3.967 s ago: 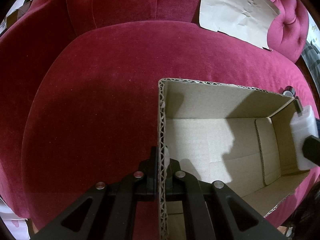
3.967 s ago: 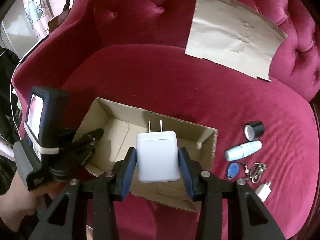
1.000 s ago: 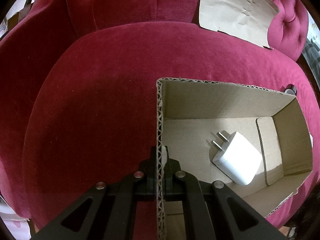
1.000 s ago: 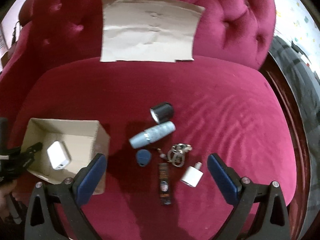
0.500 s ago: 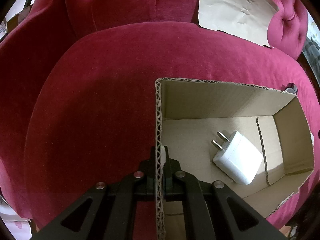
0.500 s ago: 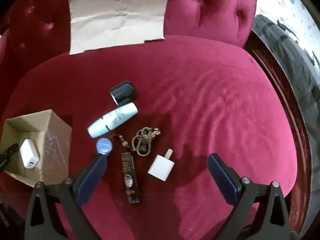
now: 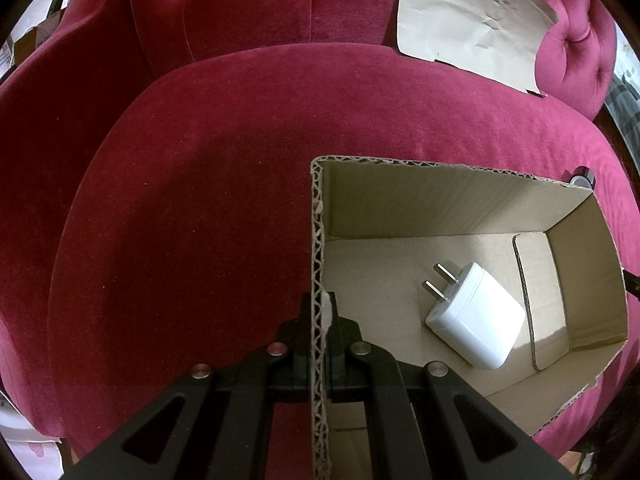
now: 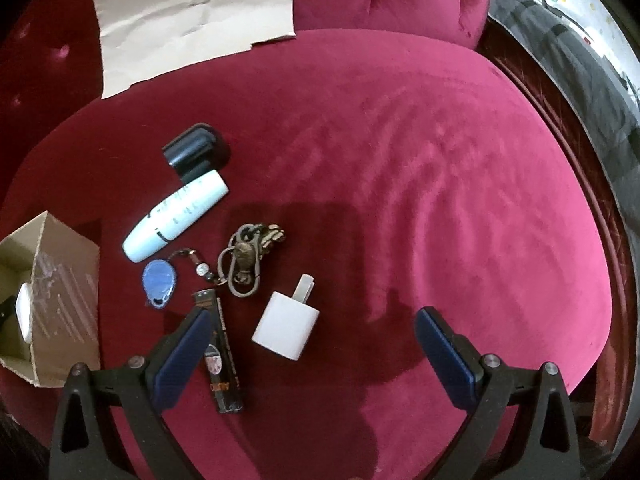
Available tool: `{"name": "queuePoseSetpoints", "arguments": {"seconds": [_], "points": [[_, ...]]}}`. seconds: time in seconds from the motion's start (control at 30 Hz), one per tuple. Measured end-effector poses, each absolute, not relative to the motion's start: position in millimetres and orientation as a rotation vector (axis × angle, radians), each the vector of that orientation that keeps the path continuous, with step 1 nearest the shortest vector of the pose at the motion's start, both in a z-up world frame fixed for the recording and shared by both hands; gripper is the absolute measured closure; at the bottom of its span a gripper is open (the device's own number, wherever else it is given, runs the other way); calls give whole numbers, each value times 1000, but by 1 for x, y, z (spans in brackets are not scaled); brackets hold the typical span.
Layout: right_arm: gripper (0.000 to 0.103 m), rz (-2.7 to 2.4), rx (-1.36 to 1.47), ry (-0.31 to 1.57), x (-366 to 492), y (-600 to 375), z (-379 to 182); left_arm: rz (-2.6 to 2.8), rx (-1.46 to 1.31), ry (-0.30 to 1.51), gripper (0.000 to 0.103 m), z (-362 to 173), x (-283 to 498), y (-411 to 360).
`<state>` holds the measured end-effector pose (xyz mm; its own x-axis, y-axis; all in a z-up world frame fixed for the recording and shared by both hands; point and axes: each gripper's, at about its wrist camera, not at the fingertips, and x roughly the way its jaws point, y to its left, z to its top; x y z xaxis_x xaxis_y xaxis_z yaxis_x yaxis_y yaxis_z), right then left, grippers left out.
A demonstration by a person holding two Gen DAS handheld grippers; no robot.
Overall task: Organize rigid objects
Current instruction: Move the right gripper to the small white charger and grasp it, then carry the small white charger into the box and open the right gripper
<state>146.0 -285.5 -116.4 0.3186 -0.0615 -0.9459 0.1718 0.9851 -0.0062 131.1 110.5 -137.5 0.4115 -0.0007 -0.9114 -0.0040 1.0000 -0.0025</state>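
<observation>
My left gripper [image 7: 319, 322] is shut on the near wall of an open cardboard box [image 7: 440, 196] on a red velvet seat. A large white charger [image 7: 476, 322] lies inside the box, prongs up-left. My right gripper [image 8: 312, 316] is open and empty, low over the seat. Between its fingers lies a small white plug adapter [image 8: 286, 326]. Beside it lie a dark stick-shaped item [image 8: 222, 360], a brass key clip [image 8: 246, 260], a blue key fob [image 8: 160, 282], a pale blue tube [image 8: 176, 214] and a black cap [image 8: 194, 150]. The box [image 8: 60, 292] shows at the far left.
A sheet of brown paper [image 7: 468, 20] leans on the tufted backrest, also in the right wrist view [image 8: 188, 16]. The seat's wooden edge [image 8: 576, 152] curves along the right, with a dark floor beyond it.
My right gripper has left the large charger in the box, opened, swung right and come down over the loose items. The left gripper has held the box wall still.
</observation>
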Motion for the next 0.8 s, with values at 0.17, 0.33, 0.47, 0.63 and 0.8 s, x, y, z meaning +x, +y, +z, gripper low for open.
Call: {"name": "queuePoseSetpoints", "arguments": {"seconds": [0.17, 0.33, 0.47, 0.63, 0.8], "points": [[13, -157, 124, 1230, 148, -289, -118, 3, -2, 1146, 100, -137, 131, 110], [50, -132, 182, 1262, 150, -290, -124, 3, -1, 1147, 100, -137, 131, 110], [76, -138, 173, 1255, 151, -290, -123, 5, 0, 1146, 100, -136, 131, 109], [76, -139, 162, 1255, 150, -290, -119, 5, 2, 1146, 100, -136, 131, 109], [76, -137, 150, 1248, 143, -283, -114, 6, 2, 1146, 100, -136, 131, 109]]}}
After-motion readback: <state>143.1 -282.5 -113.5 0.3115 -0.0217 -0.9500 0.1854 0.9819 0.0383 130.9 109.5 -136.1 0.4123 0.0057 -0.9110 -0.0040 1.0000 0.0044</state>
